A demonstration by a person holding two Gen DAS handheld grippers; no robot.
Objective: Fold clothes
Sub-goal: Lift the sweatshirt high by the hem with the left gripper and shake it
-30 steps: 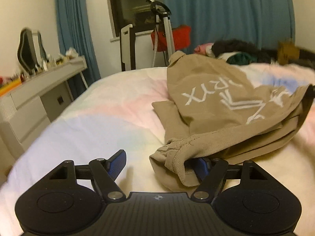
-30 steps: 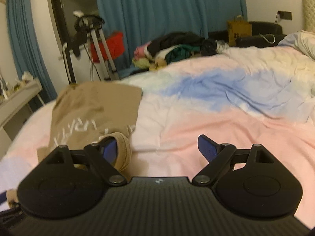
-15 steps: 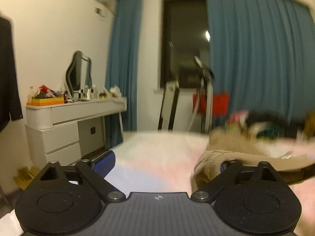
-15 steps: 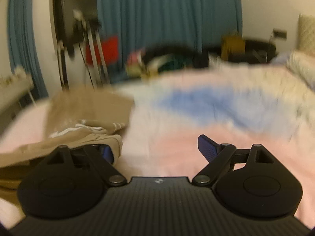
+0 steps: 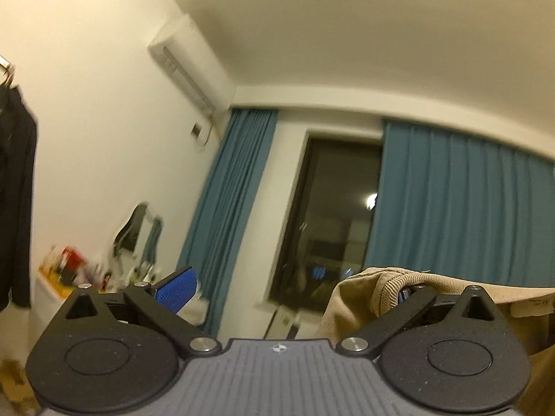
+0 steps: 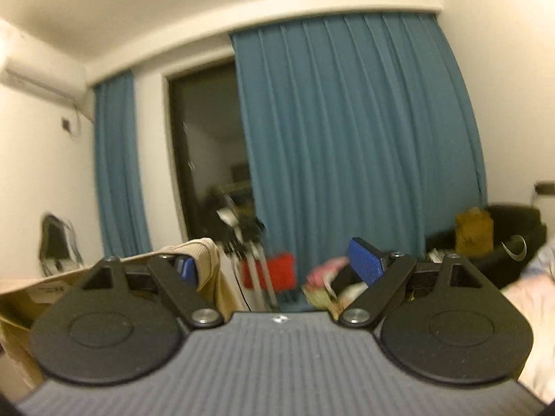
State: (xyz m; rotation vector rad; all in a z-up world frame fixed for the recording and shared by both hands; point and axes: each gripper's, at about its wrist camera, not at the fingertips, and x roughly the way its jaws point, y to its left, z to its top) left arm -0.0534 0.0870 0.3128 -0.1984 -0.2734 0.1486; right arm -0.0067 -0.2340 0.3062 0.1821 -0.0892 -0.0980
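Note:
A tan garment with a ribbed hem (image 5: 364,298) hangs hooked over the right finger of my left gripper (image 5: 291,289). That gripper's jaws are opening, and the gap between its blue pads holds nothing. The same tan garment (image 6: 204,260) is draped over the left finger of my right gripper (image 6: 275,265), which stands open with an empty gap. Both grippers are held high and point at the window wall. The cloth stretches between them and drops out of sight below.
Blue curtains (image 6: 347,138) flank a dark window (image 5: 333,228). An air conditioner (image 5: 187,62) sits high on the left wall above a cluttered dresser with a mirror (image 5: 138,228). A stand with a red bag (image 6: 267,270), piled clothes (image 6: 326,277) and the bed's edge (image 6: 534,298) lie ahead.
Both grippers rose from the bed and lifted the tan garment with them. The views swung from the bedspread up to the wall and ceiling. The left jaws spread wider.

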